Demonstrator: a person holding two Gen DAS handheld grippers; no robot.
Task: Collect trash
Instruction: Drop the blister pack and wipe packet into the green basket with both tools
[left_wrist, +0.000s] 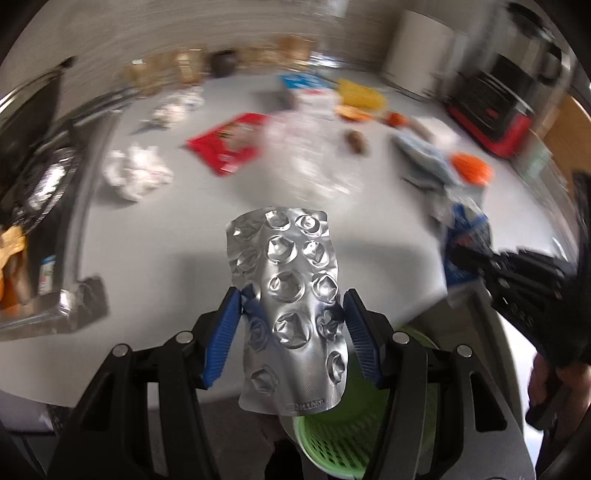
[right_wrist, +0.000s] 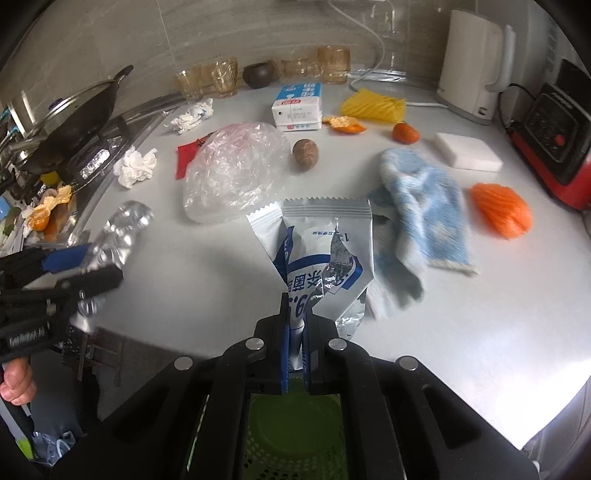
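Left gripper (left_wrist: 291, 314) clamped on a silver blister pack (left_wrist: 291, 295), blue pads (left_wrist: 221, 332) pinching its lower half, top curling forward above the counter. Right gripper (right_wrist: 294, 347) closed tight on a torn blue-and-white foil wrapper (right_wrist: 317, 251), squeezed between the pads, fanning out ahead. Green basket (right_wrist: 295, 424) directly beneath both. Beyond on the grey counter (right_wrist: 480, 332): clear plastic bag (right_wrist: 232, 173), crumpled tissue (right_wrist: 135, 166), blue cloth (right_wrist: 424, 214).

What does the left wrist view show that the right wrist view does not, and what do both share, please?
Only the left wrist view shows the blister pack's dimpled face up close, clamped in the left claw. Only the right wrist view shows the white kettle, wok and sponge sharply, with the right claw pinching the wrapper. Both show the green basket below and the clear plastic bag.
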